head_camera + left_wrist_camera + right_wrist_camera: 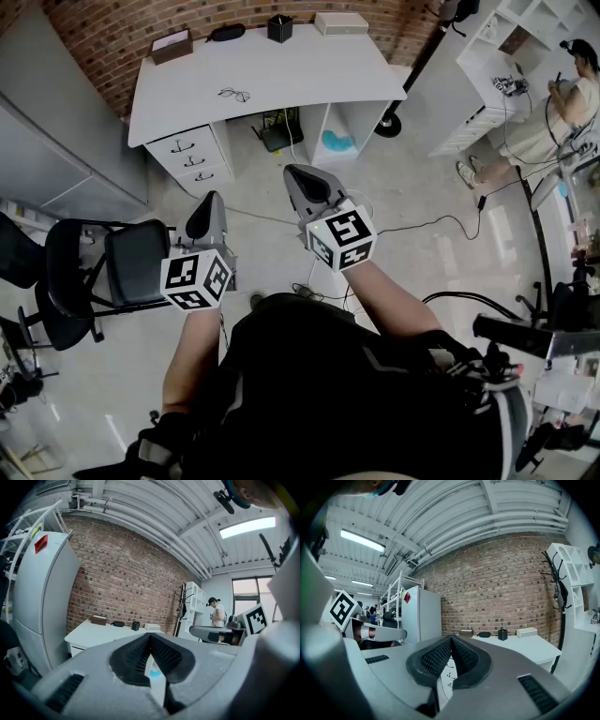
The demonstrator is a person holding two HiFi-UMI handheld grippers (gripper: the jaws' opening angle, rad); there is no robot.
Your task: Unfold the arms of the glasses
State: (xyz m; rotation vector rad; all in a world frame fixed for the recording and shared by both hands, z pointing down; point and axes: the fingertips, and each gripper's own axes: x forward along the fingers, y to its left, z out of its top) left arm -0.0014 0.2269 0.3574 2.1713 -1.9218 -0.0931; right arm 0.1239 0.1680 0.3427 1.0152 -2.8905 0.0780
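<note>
The thin-framed glasses (234,94) lie on the white desk (309,75), far ahead of both grippers. My left gripper (208,200) is held in the air over the floor, well short of the desk, its jaws shut with nothing between them. To its right, my right gripper (299,172) is a little nearer the desk and is also shut and empty. In the left gripper view the closed left gripper (150,637) points at the desk (93,633). The right gripper view has the right gripper (451,640) closed before the desk (525,644). Neither gripper view shows the glasses.
At the back of the desk stand a brown box (172,45), a black case (226,32), a black cup (279,28) and a white box (341,22). Drawers (192,159) sit under its left side. A black chair (112,267) stands at my left. Cables (412,225) cross the floor. A person (562,103) works at the far right.
</note>
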